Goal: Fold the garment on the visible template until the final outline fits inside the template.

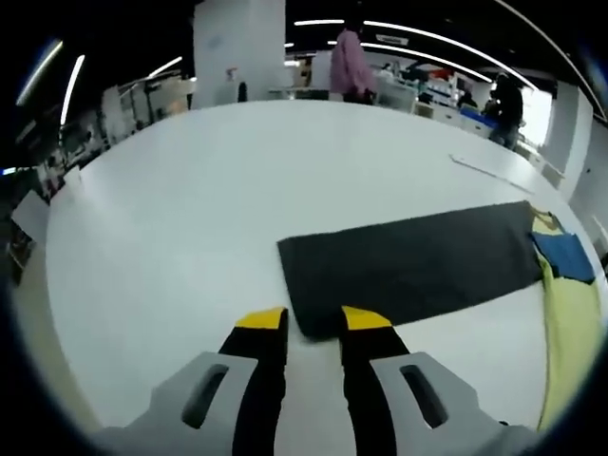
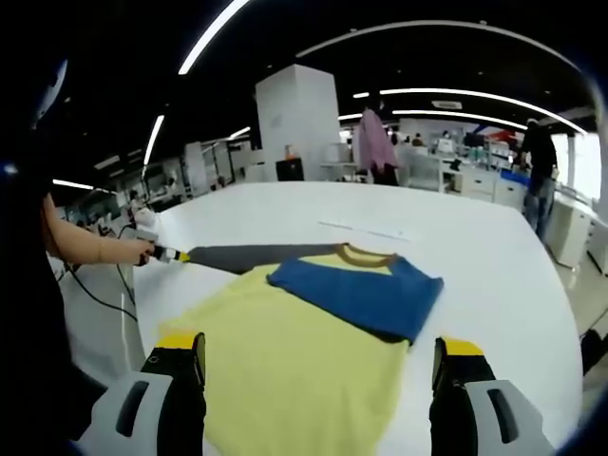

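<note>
A yellow shirt (image 2: 294, 361) lies flat on the white table (image 2: 475, 275), brown collar (image 2: 356, 254) at the far end. Its blue sleeve (image 2: 366, 294) is folded across the chest. Its dark grey sleeve (image 1: 418, 261) stretches straight out to the side. My left gripper (image 1: 313, 323) is open by a narrow gap, and the grey sleeve's end corner lies between its yellow tips. From the right gripper view the left gripper (image 2: 169, 255) sits at the grey sleeve's (image 2: 242, 256) tip, held by a hand. My right gripper (image 2: 318, 356) stands wide open over the shirt's near hem.
A thin pale strip (image 2: 366, 231) lies on the table beyond the collar. The table's edge (image 1: 57, 285) curves round at the left. A person in pink (image 2: 375, 142) and a person in dark clothes (image 2: 540, 157) stand by desks beyond the table.
</note>
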